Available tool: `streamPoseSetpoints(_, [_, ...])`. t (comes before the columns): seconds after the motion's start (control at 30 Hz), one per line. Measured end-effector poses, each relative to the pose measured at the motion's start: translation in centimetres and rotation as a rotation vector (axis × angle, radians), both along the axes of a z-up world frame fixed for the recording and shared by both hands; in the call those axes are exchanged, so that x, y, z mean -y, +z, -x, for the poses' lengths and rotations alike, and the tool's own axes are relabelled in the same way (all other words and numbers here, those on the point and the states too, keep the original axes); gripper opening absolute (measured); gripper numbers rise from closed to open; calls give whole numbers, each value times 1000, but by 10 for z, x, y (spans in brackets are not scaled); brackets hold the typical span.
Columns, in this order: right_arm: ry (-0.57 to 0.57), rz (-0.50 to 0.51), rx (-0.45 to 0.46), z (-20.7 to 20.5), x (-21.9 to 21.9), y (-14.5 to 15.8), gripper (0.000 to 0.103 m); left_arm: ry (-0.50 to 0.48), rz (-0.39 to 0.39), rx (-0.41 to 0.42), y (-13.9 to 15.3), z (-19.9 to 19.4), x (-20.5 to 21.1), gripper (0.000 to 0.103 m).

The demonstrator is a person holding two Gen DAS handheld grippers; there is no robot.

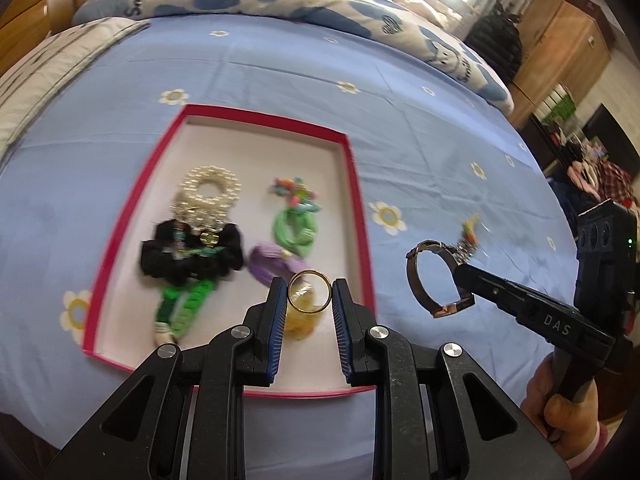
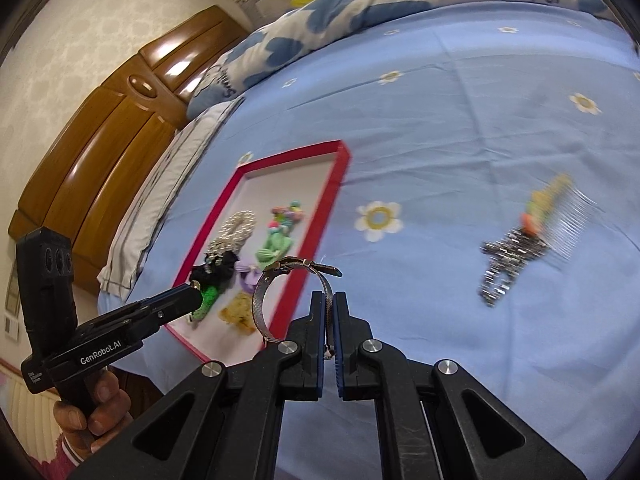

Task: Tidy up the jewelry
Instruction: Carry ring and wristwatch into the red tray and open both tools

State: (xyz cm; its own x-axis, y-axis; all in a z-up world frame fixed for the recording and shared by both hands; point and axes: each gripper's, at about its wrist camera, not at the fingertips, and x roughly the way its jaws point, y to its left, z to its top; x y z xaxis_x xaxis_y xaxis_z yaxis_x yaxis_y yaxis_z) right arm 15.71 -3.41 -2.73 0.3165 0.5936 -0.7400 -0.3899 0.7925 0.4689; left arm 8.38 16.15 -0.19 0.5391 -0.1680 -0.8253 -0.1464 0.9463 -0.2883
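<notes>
Left wrist view shows your left gripper holding a gold ring upright between its jaws, which are closed on the ring's two sides, above the near end of the red-edged tray. In the tray lie a pearl bracelet, a black scrunchie, a green hair tie and a purple one. To the right, your right gripper is clamped on a metal-band watch, its jaws nearly together on the band, held over the blue bedsheet just beside the tray's right edge. A silver bracelet and a hair comb lie on the bedsheet, well apart from the tray.
</notes>
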Motion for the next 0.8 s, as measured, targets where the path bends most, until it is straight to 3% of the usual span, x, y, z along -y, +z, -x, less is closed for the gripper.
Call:
streamPoseSetpoints(0.47, [87,16,-3,-24,-71,-11,3,109,-56,-9,-9,-10,-57,21])
streamPoseSetpoints(0.8, [94,53,-11,-48,-98,-27,3,121,-92,-48,-32,-33,-74,21])
